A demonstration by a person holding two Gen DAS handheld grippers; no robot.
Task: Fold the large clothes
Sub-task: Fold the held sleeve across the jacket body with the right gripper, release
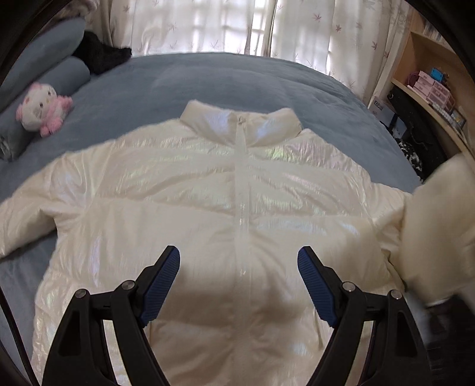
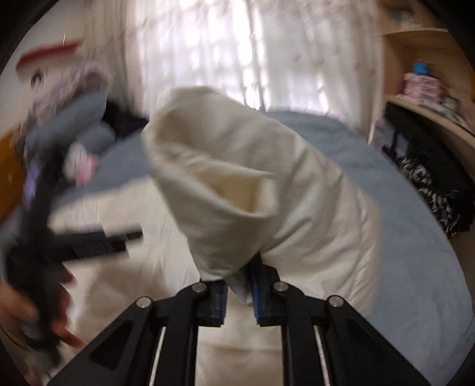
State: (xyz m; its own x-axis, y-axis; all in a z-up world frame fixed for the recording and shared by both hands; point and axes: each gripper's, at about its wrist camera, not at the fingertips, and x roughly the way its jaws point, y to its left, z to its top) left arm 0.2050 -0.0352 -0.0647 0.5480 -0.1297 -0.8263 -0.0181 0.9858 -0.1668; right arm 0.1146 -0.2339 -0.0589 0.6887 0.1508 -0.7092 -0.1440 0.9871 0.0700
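A shiny white puffer jacket point(image 1: 207, 190) lies front-up on the blue bed point(image 1: 225, 80), zipped, collar toward the curtains. My left gripper point(image 1: 239, 261) hovers open over the jacket's lower front, nothing between its blue pads. One sleeve point(image 1: 436, 225) is lifted at the right edge of the left wrist view. In the blurred right wrist view my right gripper point(image 2: 239, 289) is shut on that white sleeve point(image 2: 237, 184), which stands up in front of the camera with its cuff opening showing. The jacket's body point(image 2: 133, 267) lies below it. The other gripper point(image 2: 44, 243) and a hand point(image 2: 23, 305) show at left.
A pink and white plush toy point(image 1: 41, 108) and grey pillows point(image 1: 53, 56) sit at the bed's far left beside a black fuzzy item point(image 1: 101, 55). Wooden shelves point(image 1: 427, 83) with boxes and dark bags point(image 1: 415, 130) stand to the right. White curtains point(image 1: 237, 23) hang behind the bed.
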